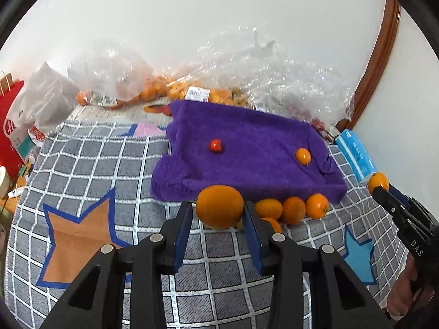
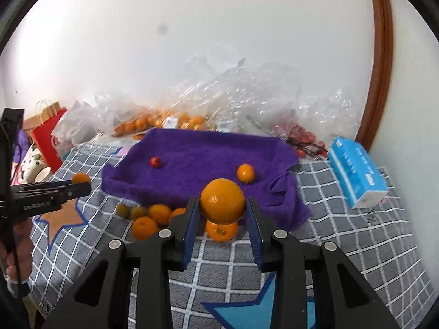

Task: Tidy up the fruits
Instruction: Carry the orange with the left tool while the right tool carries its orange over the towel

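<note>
Currently: both carrying fruit toward the purple towel [image 1: 247, 148].
Left hand-held gripper [image 1: 218, 213]: closed on an orange [image 1: 219, 205], lifted above the checked cloth [image 1: 109, 164].
Right hand-held gripper [image 2: 222, 213]: clamps a second orange [image 2: 222, 201] over the loose pile [image 2: 153, 216].
Towel: bears a small orange fruit [image 1: 303, 155] and a red one [image 1: 216, 145].
Next move, judged: reach forward, lower, release gently so nothing rolls.

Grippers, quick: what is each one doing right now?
Left gripper: shut on an orange fruit.
Right gripper: shut on another orange fruit, above the checked blanket.
</note>
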{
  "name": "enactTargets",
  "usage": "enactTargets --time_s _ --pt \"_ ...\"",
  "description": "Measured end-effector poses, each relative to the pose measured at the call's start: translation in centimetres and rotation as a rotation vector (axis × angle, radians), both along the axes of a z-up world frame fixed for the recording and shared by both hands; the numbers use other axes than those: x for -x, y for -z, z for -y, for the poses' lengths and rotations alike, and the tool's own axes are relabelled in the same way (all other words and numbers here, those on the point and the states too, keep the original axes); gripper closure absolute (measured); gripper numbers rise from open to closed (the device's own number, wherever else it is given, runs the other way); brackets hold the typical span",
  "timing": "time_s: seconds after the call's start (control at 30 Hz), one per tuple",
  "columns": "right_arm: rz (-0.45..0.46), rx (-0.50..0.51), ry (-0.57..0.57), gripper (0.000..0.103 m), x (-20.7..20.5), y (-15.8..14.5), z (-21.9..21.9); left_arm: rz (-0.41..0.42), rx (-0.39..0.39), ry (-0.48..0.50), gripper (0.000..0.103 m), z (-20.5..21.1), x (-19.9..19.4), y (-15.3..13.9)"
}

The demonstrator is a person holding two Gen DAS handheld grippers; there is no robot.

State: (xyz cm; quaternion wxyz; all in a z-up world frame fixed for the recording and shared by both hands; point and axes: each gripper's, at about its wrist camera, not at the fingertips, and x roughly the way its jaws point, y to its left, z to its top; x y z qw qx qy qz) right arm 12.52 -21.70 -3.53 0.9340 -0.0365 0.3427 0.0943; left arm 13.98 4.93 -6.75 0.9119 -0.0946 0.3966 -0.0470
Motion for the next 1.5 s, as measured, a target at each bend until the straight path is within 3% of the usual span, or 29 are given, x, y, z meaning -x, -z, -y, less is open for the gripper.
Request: enactTargets --time_s 0.27,0.4,0.67,1.07,1.5 --pt "0.04 -0.015 0.039 0.069 -1.0 -1.9 0.5 0.021 -0.016 -0.007 0.067 0.6 -1.2 -2.1" --pt "0.057 -0.069 0.03 0.069 -1.4 -2.8 0.7 0.028 0.002 -0.001 0.067 0.8 -1.9 -3.0" --pt "0.048 -0.119 0.056 0.069 -3.6 -3.1 1.5 0.055 -0.03 -0.006 0.067 1.2 -3.7 -4.7" --pt "0.08 -0.101 0.056 0.069 -7.4 -3.9 1.8 0.049 -0.016 -0.015 0.067 0.4 -7.6 -4.6" --pt "-0.02 -0.095 0.083 0.069 -10.0 1.2 1.9 0.015 -0.015 -0.052 0.067 -2.3 -10.2 -2.6"
